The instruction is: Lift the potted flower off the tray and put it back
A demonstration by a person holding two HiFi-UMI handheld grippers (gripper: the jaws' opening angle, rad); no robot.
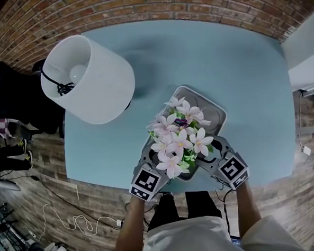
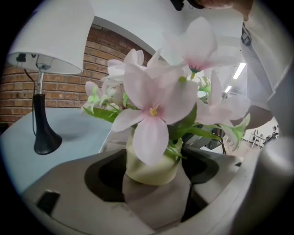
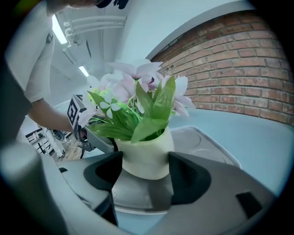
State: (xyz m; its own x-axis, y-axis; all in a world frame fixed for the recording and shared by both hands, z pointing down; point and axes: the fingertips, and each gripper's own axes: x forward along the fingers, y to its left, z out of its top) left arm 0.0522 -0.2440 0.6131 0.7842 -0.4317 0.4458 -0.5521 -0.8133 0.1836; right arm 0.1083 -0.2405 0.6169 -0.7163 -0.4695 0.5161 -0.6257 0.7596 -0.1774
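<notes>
Now left gripper (image 1: 150, 164) and right gripper (image 1: 218, 151) are flanking the potted flower (image 1: 182, 139) on its tray (image 1: 215, 113), jaws standing open, probably to steady both sides.

The grey left gripper (image 2: 154, 172) and right gripper (image 3: 146, 174) bear black-and-white marker cubes (image 1: 145, 182); the shirt (image 1: 190, 242) is white, short-sleeved.

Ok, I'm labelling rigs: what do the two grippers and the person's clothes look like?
Both the left gripper and right gripper have grey bodies with dark pads. Each carries a cube of black-and-white square markers. The person wears a pale short-sleeved top.
</notes>
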